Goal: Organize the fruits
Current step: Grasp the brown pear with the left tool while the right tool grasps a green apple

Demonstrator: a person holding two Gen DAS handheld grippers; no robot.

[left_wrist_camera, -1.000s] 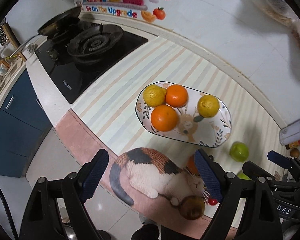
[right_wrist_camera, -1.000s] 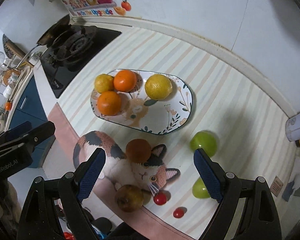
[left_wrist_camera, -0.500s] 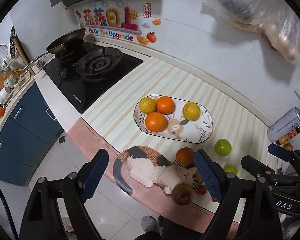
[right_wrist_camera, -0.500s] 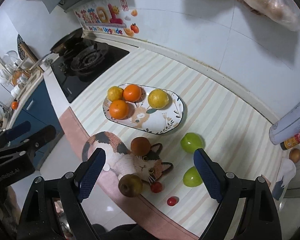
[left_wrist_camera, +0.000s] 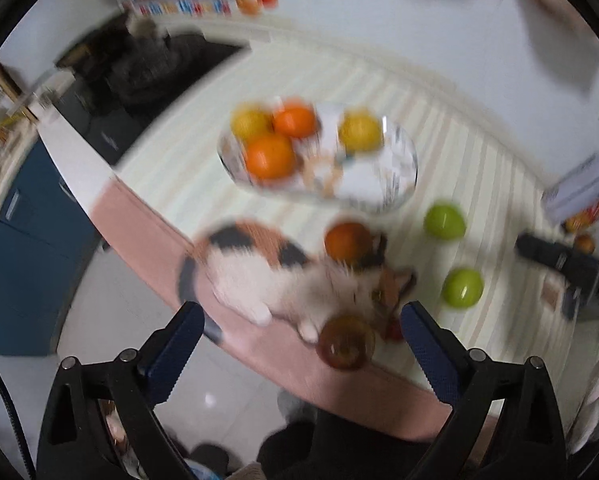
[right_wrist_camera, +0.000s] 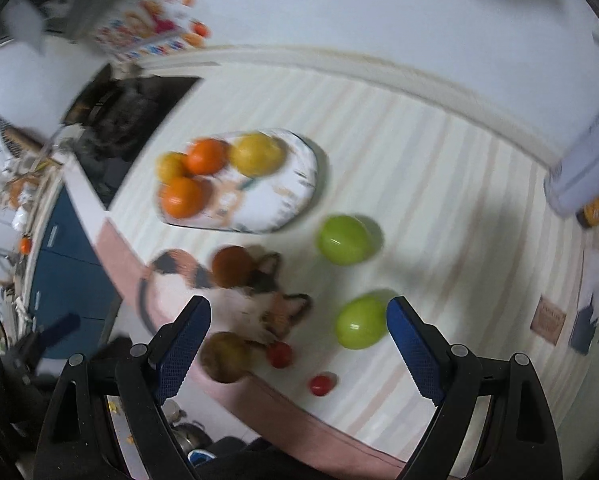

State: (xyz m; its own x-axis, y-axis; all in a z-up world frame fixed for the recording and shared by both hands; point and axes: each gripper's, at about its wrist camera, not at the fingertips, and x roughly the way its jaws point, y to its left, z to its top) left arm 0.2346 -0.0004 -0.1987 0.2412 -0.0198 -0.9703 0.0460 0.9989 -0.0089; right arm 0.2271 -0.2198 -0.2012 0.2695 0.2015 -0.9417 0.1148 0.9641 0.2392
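Note:
An oval patterned plate (left_wrist_camera: pixel 395 196) (right_wrist_camera: pixel 267 204) holds two oranges and two yellow fruits. On the striped mat in front of it lie two green fruits (left_wrist_camera: pixel 445 221) (right_wrist_camera: pixel 344 240), a dark orange fruit (left_wrist_camera: pixel 347 242) (right_wrist_camera: pixel 232 266), a brown fruit (left_wrist_camera: pixel 345 344) (right_wrist_camera: pixel 225 356) and small red tomatoes (right_wrist_camera: pixel 279 354). My left gripper (left_wrist_camera: pixel 301 320) hangs above the brown fruit; its jaws are opening and hold nothing. My right gripper (right_wrist_camera: pixel 299 312) is open and empty above the tomatoes, with the nearer green fruit (right_wrist_camera: pixel 359 322) beside its right finger. Both views are blurred.
A black gas hob (left_wrist_camera: pixel 139 72) (right_wrist_camera: pixel 115 120) lies at the far left, with blue cabinets (left_wrist_camera: pixel 31 240) below it. A spray can (left_wrist_camera: pixel 579 188) (right_wrist_camera: pixel 583 176) stands at the right by the wall. The mat's cat print (left_wrist_camera: pixel 283 280) reaches the counter's front edge.
Both cameras have dropped closer to the counter since half a second ago, and the fruits look larger. The left gripper's fingers stand wider apart. No fruit has moved.

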